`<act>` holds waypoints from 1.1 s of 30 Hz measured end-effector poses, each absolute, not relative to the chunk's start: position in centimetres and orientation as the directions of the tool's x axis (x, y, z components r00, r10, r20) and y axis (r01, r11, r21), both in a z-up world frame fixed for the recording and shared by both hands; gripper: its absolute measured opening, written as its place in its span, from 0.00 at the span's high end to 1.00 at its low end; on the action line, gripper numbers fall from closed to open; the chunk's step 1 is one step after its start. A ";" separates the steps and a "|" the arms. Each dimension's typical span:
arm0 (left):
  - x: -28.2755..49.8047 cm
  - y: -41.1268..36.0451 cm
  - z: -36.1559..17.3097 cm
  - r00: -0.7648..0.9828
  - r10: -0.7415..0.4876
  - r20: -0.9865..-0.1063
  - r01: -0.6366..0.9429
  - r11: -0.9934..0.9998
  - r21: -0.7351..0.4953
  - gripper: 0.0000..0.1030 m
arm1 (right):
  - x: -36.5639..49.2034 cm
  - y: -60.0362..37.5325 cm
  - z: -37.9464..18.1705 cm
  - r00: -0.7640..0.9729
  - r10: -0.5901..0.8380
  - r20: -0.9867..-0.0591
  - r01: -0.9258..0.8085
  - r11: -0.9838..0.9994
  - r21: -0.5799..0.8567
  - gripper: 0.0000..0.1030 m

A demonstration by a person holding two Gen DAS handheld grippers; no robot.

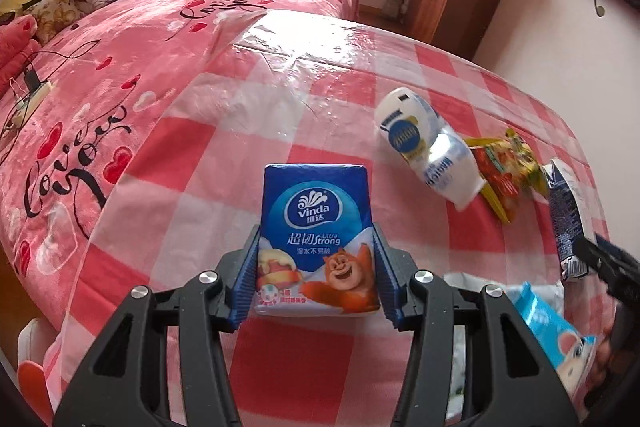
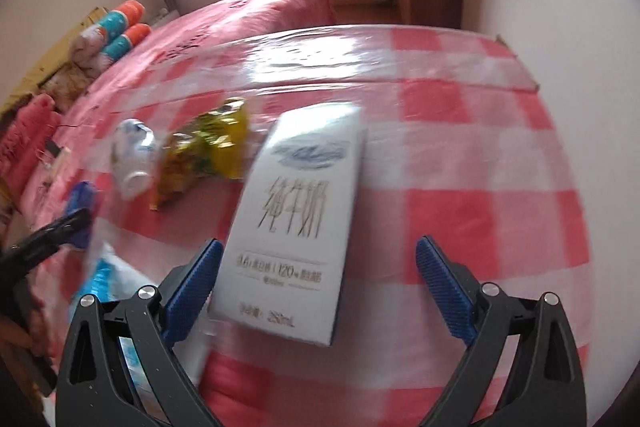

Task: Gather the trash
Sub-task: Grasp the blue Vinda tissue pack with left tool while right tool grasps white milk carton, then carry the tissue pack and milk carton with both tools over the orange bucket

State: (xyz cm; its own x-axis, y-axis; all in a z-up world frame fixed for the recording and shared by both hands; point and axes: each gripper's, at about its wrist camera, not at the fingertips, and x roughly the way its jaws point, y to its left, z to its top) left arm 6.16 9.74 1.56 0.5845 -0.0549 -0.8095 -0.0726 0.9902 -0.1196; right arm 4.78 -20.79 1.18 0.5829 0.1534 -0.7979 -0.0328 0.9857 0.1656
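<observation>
The left gripper (image 1: 318,269) is a matte black frame of angular linkage arms with triangular cut-outs, each arm pinned by round silver screws — four show across its top. Its jaws are faced with ribbed blue pads (image 1: 245,287) that have a fine saw-tooth texture. The right gripper (image 2: 316,291) is the same build — black arms, silver screw heads, slanted blue ribbed pads (image 2: 442,287).
</observation>
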 end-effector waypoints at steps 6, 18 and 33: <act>5.3 9.5 1.8 0.594 -0.086 -0.800 -0.034 0.991 -0.133 0.49 | 5.1 -20.0 1.7 0.626 0.158 -0.764 -0.084 0.987 0.135 0.08; 3.5 8.5 2.4 0.610 -0.162 -0.776 0.046 0.984 -0.169 0.49 | 5.7 -18.7 0.9 0.644 0.120 -0.755 -0.085 0.993 0.085 0.27; 0.3 8.5 3.0 0.634 -0.127 -0.763 0.073 0.992 -0.105 0.49 | 2.3 -19.7 2.0 0.724 0.143 -0.675 -0.065 0.988 0.140 0.47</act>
